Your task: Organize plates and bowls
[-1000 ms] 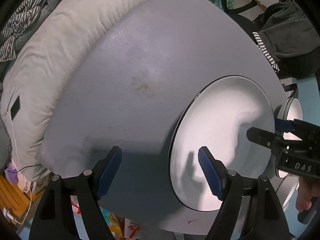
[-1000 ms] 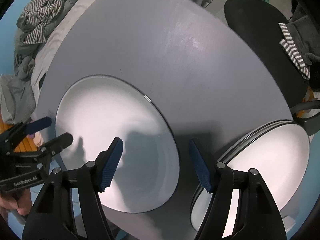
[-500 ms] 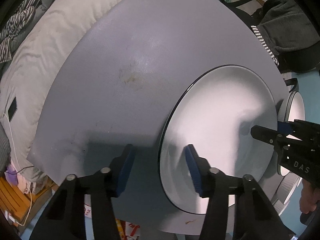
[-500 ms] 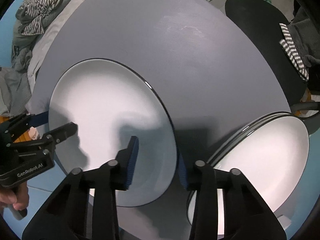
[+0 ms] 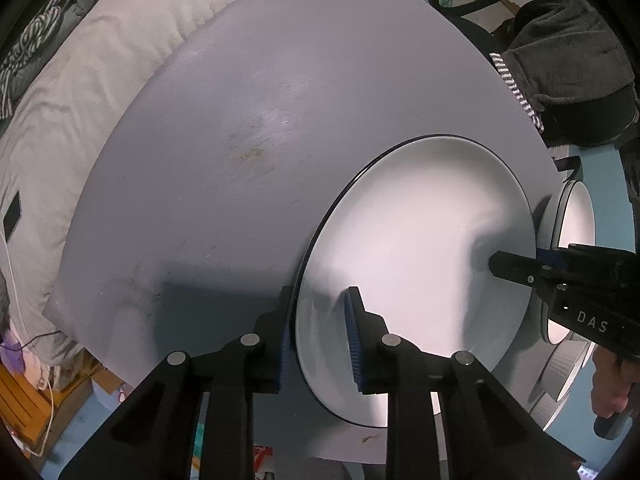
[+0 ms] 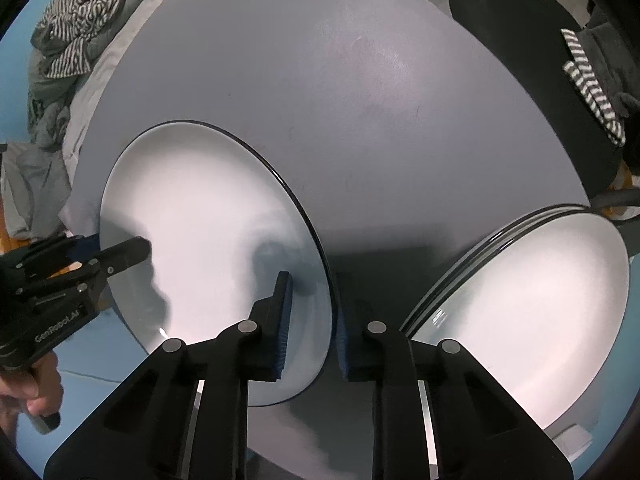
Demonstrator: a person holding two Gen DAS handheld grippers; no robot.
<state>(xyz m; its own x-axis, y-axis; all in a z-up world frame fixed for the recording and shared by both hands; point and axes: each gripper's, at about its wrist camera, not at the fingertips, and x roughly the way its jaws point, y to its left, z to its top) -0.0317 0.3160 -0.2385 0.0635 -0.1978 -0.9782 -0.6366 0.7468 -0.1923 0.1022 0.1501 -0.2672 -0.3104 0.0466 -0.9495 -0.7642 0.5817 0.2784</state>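
A large white plate with a dark rim (image 5: 420, 240) (image 6: 208, 216) lies on the grey table (image 5: 240, 140) near its front edge. My left gripper (image 5: 318, 336) is shut on the plate's left rim, one pad above and one below. My right gripper (image 6: 312, 320) is shut on the plate's right rim the same way. A stack of white plates (image 6: 532, 304) sits to the right of it, seen edge-on in the left wrist view (image 5: 572, 224).
A bed with a pale duvet (image 5: 80, 92) and striped clothes (image 6: 76, 12) lies beyond the table's left. A black chair (image 6: 532, 64) with dark clothes (image 5: 568, 60) stands at the right. The far half of the table (image 6: 340, 80) is bare.
Both grippers moved in from open over the plate and closed onto its opposite rims. The plate has shifted a little with them.
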